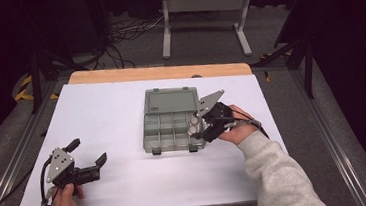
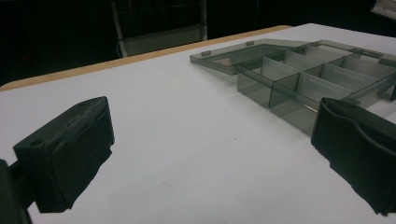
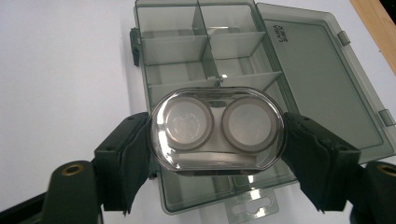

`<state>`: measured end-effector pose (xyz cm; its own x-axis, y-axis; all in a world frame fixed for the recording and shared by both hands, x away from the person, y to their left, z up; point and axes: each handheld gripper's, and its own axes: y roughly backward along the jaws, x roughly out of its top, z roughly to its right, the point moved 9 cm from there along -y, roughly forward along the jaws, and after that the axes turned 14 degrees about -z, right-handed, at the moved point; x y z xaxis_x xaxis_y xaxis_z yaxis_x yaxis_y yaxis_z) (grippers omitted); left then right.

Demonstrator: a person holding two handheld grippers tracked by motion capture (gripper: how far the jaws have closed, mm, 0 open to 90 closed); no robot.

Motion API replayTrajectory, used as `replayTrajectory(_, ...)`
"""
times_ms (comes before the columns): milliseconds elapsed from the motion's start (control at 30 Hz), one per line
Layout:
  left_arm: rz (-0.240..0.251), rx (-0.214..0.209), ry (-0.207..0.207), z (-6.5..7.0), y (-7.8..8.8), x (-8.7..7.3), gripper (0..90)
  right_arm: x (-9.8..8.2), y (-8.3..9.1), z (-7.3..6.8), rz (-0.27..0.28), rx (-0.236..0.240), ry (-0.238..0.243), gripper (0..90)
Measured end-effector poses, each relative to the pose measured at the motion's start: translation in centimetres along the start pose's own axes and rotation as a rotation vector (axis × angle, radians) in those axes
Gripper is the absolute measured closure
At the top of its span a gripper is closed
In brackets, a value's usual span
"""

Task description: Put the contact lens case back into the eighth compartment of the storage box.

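A smoky clear organizer box (image 1: 159, 134) lies open at the table's middle, its lid (image 1: 171, 103) folded flat toward the far side. My right gripper (image 1: 196, 127) hovers over the box's right-hand compartments, shut on a clear oval case (image 3: 217, 130) with two round wells. The pads (image 3: 128, 158) press on the case's two short ends, and the divided compartments (image 3: 177, 46) lie below it. My left gripper (image 1: 89, 150) rests at the near left of the table, open with nothing between its fingers (image 2: 70, 149). The box (image 2: 299, 79) stands farther off to its right.
A white sheet (image 1: 111, 114) covers the table, with a wooden edge (image 1: 158, 73) at the far side. Beyond it are a table frame (image 1: 203, 11) and cables (image 1: 120, 38) on the floor. Bare white surface lies between the left gripper and the box.
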<state>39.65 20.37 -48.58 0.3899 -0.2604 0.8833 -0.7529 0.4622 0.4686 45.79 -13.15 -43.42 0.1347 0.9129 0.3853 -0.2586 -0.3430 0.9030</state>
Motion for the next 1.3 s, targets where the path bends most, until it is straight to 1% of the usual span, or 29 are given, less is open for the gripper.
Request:
replayTrajectory(133,0.0,-0.001,0.0,0.0,0.0,0.0,0.2,-0.3,-0.2,0.4,-0.007,-0.001,-0.007,26.2)
replayTrajectory(300,0.0,0.0,0.001,0.0,0.0,0.0,0.2,-0.8,-0.8,0.9,-0.036,0.007,-0.013,26.2)
replayTrajectory(500,0.0,0.001,0.002,0.0,0.0,0.0,0.2,-1.1,-1.1,1.4,-0.044,0.007,-0.022,26.2)
replayTrajectory(567,-0.001,0.001,0.001,0.0,0.0,0.0,0.2,-1.1,-1.1,1.4,-0.045,0.007,-0.022,26.3)
replayTrajectory(800,-0.001,0.0,0.001,0.0,0.0,0.0,0.2,-1.6,-1.8,1.6,-0.076,0.012,-0.017,26.3)
replayTrajectory(967,0.001,-0.001,0.001,0.0,0.0,0.0,0.2,-1.6,-2.1,1.6,-0.081,0.015,-0.017,26.2)
replayTrajectory(1067,0.0,0.0,0.002,0.0,0.0,0.0,0.2,-1.8,-2.7,1.5,-0.105,0.024,-0.006,26.2)
replayTrajectory(1200,0.0,-0.001,0.0,0.0,0.0,0.0,0.2,-1.9,-2.9,1.5,-0.113,0.024,-0.002,26.3)
replayTrajectory(1233,-0.001,-0.001,-0.001,0.0,0.0,0.0,0.2,-1.9,-3.1,1.4,-0.126,0.026,0.002,26.2)
replayTrajectory(1300,0.0,-0.001,0.001,0.0,0.0,0.0,0.2,-1.9,-3.2,1.3,-0.133,0.026,0.007,26.2)
